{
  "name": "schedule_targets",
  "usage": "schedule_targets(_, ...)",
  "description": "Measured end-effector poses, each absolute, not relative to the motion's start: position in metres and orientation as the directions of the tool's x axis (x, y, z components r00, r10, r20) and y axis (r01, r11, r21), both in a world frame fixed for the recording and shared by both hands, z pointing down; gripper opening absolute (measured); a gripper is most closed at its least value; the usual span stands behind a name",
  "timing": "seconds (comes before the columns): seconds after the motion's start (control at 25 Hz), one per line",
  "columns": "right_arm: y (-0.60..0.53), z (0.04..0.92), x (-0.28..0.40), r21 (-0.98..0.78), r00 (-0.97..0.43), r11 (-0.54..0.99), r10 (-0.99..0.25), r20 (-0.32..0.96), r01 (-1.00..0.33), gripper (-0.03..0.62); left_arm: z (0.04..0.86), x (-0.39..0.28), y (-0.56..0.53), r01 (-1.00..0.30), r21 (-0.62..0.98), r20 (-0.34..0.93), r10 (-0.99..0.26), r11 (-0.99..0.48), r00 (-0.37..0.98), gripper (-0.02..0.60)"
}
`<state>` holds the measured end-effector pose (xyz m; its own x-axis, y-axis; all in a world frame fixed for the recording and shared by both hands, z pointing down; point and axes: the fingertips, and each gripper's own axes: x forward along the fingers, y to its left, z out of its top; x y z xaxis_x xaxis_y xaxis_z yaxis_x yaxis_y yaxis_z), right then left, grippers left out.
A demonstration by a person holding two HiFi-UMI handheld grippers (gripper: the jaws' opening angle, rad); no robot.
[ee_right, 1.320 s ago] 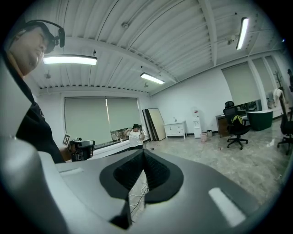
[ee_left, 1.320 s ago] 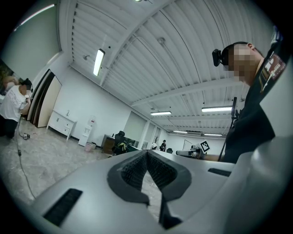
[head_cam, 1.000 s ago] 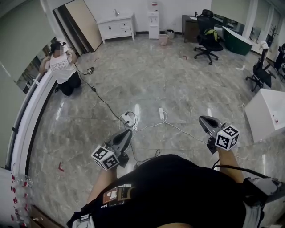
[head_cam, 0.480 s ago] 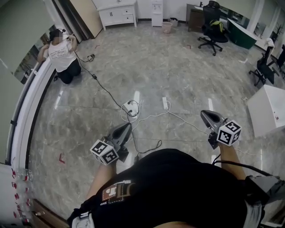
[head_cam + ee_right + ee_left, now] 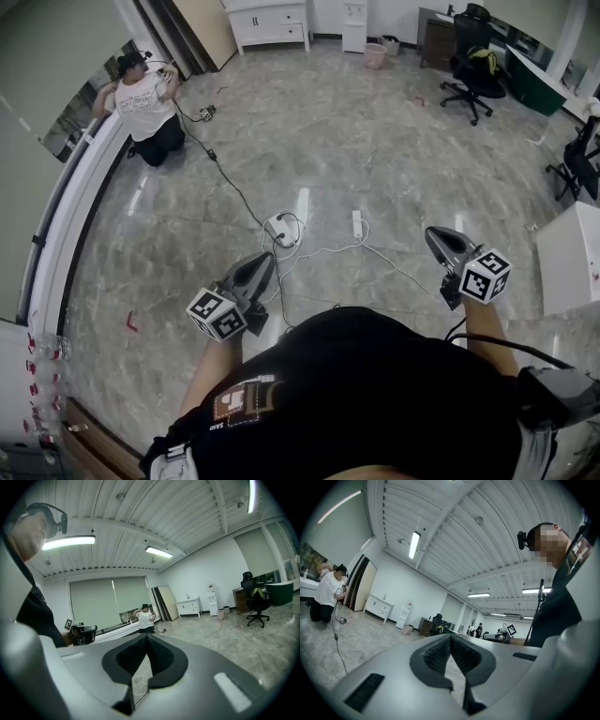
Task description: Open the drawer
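Head view: left gripper [image 5: 265, 261] and right gripper [image 5: 433, 234] held out over grey marbled floor [image 5: 375, 150], a marker cube on each. White drawer cabinet [image 5: 270, 21] stands at the far wall, well apart from both grippers. Person [image 5: 148, 98] in white shirt kneels by the left wall. Power strip [image 5: 356, 223] and cables [image 5: 319, 251] lie on the floor ahead. Print on wearer's black shirt [image 5: 246, 405] too small to read.

Left gripper view: jaws clenched tip to tip, nothing between. Drawer cabinet [image 5: 378, 607] far off at left, against the wall.

Right gripper view: jaws clenched too, empty. Drawer cabinet [image 5: 190, 605] far off, near the water dispenser [image 5: 209, 597].
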<state>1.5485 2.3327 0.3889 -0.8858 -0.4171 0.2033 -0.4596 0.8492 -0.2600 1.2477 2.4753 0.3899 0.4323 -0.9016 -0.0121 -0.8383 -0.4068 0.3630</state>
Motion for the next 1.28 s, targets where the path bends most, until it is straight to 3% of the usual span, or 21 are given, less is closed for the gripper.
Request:
schedule_targets(0.32, 2.201, 0.364, 1.572, -0.218, -0.930, 0.908, -0.324, 0.175, -0.357, -0.005, 0.368, 1.297, 2.366, -0.870, 0.343, -0.032, -0.930, -0.355, 0.367, -0.008)
schedule_targets(0.6, 2.128, 0.370, 1.590, -0.253, -0.936, 0.904, -0.310, 0.169, -0.345, -0.005, 0.374, 1.326, 2.297, -0.859, 0.355, -0.023, -0.922, -0.369, 0.387, -0.008)
schedule_targets(1.0, 2.042, 0.396, 1.516, -0.267, -0.922, 0.888, -0.327, 0.208, -0.375, -0.005, 0.398, 1.248, 2.201, -0.842, 0.382, -0.017, -0.914, -0.380, 0.405, -0.008)
schedule_targets(1.28, 1.973, 0.371, 1.396, -0.239, -0.914, 0.888, -0.351, 0.204, -0.394, -0.005, 0.377, 1.130, 2.133, -0.830, 0.363, -0.042, -0.897, -0.423, 0.439, -0.008)
